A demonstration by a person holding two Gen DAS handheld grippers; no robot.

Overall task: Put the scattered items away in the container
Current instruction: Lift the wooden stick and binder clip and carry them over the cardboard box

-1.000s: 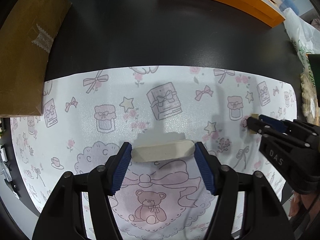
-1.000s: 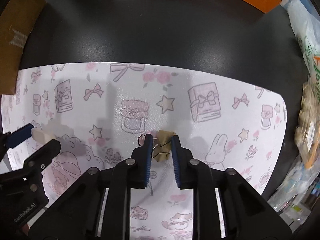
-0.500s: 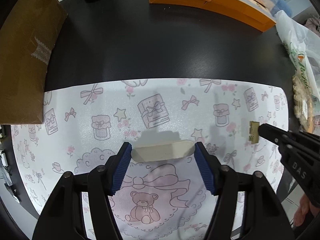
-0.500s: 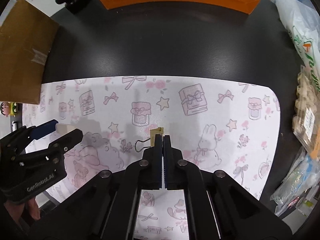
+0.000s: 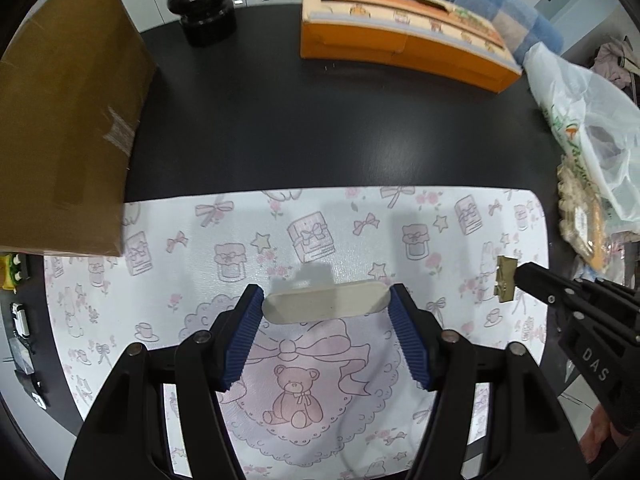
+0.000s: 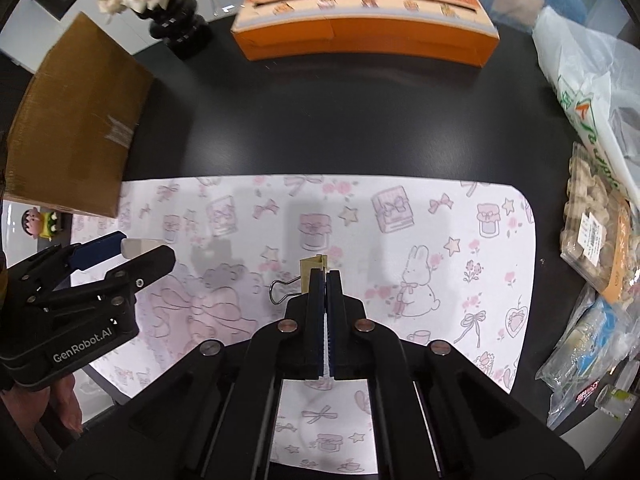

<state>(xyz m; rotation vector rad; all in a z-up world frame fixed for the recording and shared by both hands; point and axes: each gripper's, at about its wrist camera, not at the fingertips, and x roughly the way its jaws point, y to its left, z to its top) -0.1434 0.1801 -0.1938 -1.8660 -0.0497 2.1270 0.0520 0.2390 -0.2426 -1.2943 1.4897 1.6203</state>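
A pale beige oblong eraser (image 5: 326, 306) sits crosswise between the blue pads of my left gripper (image 5: 326, 298), which is shut on it above the pink-patterned mat (image 5: 200, 264). In the right wrist view the same eraser (image 6: 138, 245) pokes out of the left gripper (image 6: 142, 248) at the left. My right gripper (image 6: 324, 276) is shut on a tan binder clip (image 6: 314, 270), whose wire handle sticks out to the left. That clip (image 5: 505, 278) shows at the right gripper's tip (image 5: 520, 276) in the left wrist view. An orange box (image 6: 360, 36) with slots on top stands at the table's far side.
A brown cardboard box (image 5: 60, 140) lies at the left, touching the mat's corner. A black vase (image 6: 180, 32) with pale flowers stands behind it. Plastic bags (image 6: 592, 100) and snack packets (image 6: 596, 232) crowd the right edge. Dark tabletop separates the mat from the orange box (image 5: 400, 46).
The right gripper closed on the binder clip. Both grippers then rose off the mat with their items, bringing the orange box and vase into view.
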